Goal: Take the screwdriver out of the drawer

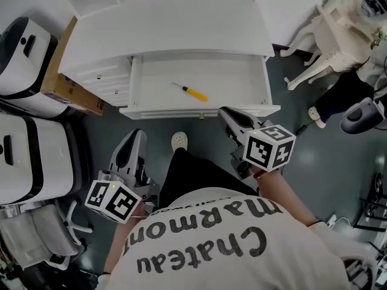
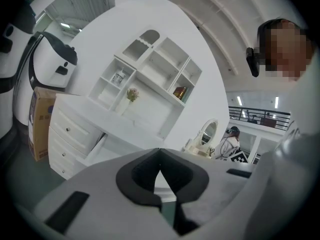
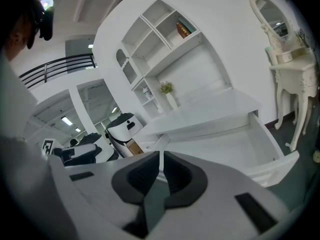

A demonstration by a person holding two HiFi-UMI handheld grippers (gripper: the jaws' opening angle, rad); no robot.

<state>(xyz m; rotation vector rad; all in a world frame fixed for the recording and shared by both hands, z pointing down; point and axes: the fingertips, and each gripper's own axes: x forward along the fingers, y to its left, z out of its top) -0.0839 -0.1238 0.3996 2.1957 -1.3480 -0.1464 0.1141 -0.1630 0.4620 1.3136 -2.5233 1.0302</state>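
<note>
Both tongs are held outside the open drawer (image 1: pixel 158 83), on the side of its front panel. The left gripper (image 1: pixel 138 135) is kept apart from it, and the right gripper (image 1: pixel 224 111) is just beside its front edge. Each pair of jaws is clenched on nothing. The yellow-handled screwdriver (image 1: pixel 190 92) is seen lying inside the drawer, near its middle.
</note>
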